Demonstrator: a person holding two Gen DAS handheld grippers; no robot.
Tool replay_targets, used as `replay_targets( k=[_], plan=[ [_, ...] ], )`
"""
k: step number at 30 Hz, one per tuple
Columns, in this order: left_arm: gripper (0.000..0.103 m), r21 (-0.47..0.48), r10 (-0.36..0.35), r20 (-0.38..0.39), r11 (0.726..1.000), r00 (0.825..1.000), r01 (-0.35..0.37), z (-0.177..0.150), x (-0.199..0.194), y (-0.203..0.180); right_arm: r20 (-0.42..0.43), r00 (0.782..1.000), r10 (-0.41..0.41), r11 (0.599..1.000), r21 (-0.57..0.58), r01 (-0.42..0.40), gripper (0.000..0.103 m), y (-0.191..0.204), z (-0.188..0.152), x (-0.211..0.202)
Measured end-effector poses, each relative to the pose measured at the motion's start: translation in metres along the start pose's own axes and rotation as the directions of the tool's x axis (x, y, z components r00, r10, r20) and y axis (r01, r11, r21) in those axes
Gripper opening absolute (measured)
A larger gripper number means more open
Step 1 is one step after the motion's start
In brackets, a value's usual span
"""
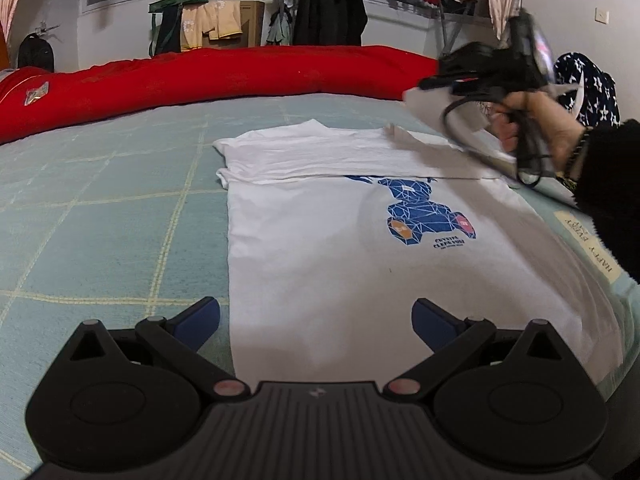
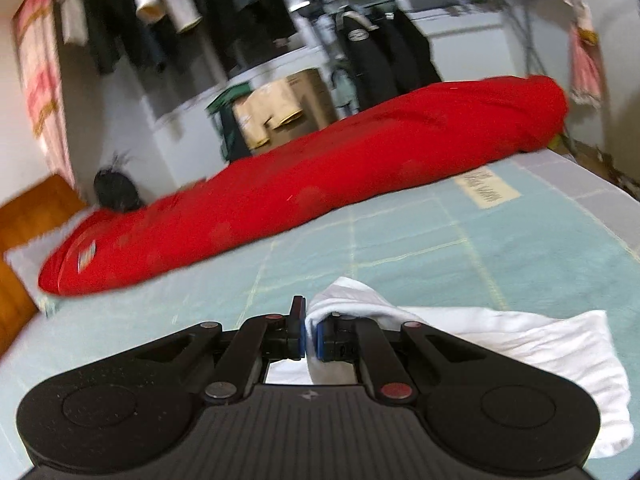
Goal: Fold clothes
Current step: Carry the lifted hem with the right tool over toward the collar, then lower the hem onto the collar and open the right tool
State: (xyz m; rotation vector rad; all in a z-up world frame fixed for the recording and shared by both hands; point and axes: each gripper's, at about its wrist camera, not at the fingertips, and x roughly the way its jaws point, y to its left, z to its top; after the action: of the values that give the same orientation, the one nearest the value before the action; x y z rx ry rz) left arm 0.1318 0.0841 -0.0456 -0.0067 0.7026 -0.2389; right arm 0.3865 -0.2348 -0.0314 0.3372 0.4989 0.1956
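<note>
A white T-shirt (image 1: 340, 248) with a blue bear print (image 1: 428, 216) lies on the light blue checked bed cover (image 1: 100, 220). Its far part is folded over toward me. My left gripper (image 1: 316, 320) is open and empty, low over the shirt's near hem. My right gripper (image 2: 310, 334) is shut on a pinch of the white shirt (image 2: 520, 344) and lifts it off the bed. In the left wrist view the right gripper (image 1: 436, 84) shows at the far right, held by a hand, with the shirt's right side hanging from it.
A long red duvet roll (image 1: 220, 76) lies across the far side of the bed and shows in the right wrist view (image 2: 320, 184). A dark star-print garment (image 1: 588, 88) sits at the far right. A clothes rack with dark jackets (image 1: 332, 8) stands behind the bed.
</note>
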Motion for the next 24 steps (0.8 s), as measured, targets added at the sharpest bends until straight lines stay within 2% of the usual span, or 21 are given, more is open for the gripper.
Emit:
replay_targets(
  k=[13, 24],
  plan=[
    [0.101, -0.008, 0.030, -0.042, 1.000, 0.999, -0.030, -0.010, -0.002, 0.005, -0.095, 0.993, 0.076, 0.969, -0.228, -0.096, 0.007, 0.084, -0.035, 0.027],
    [0.101, -0.017, 0.037, -0.057, 0.999, 0.998, -0.038, -0.016, -0.001, 0.006, -0.167, 0.984, 0.067, 0.869, -0.474, -0.140, 0.008, 0.133, -0.071, 0.031]
  ],
)
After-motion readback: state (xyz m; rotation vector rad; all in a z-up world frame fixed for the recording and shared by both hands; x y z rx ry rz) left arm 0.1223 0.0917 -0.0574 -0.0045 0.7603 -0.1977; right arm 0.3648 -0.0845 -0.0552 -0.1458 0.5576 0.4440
